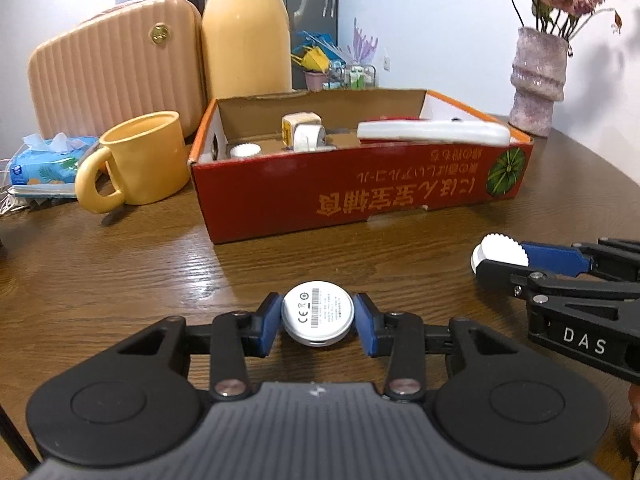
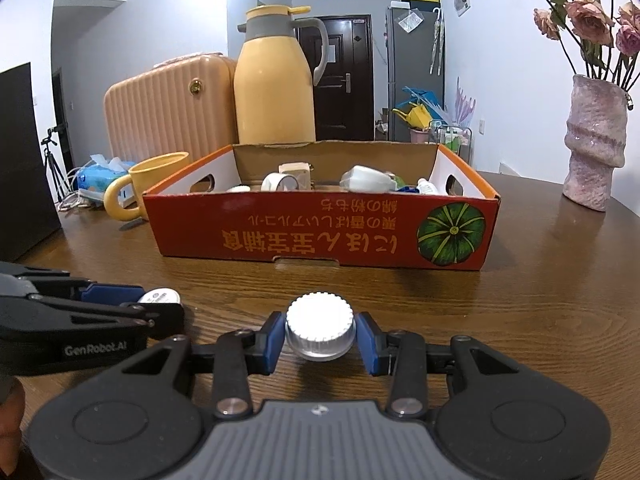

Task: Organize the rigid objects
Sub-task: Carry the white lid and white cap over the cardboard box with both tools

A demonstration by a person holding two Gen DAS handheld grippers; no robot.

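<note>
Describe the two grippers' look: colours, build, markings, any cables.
Both match: the left gripper and right gripper have matte black linkage arms with silver pivot pins, blue pads on the fingertips, and a grey ribbed body between two round black housings. Side on, the right one reads "DAS" in white and the left one "GenRobot.AI". No cables show. No sleeves show; only slivers of skin at the frame edges.

- The counter (image 2: 540, 280) is dark wood with visible grain and a soft sheen.
- The cardboard box (image 2: 320, 236) is matt, printed red outside, raw brown inside.
- The ridged white cap (image 2: 320, 320) looks like plastic, its skirt shinier.
- The round white disc (image 1: 318, 312) is smooth, satin plastic with a printed label.
- The yellow mug (image 1: 144, 160) is smooth and matt.
- The pink vase (image 2: 594, 144) is rough and speckled.
- Both hand-held gripper bodies are matt black plastic with blue rubbery pads (image 1: 269, 322).
</note>
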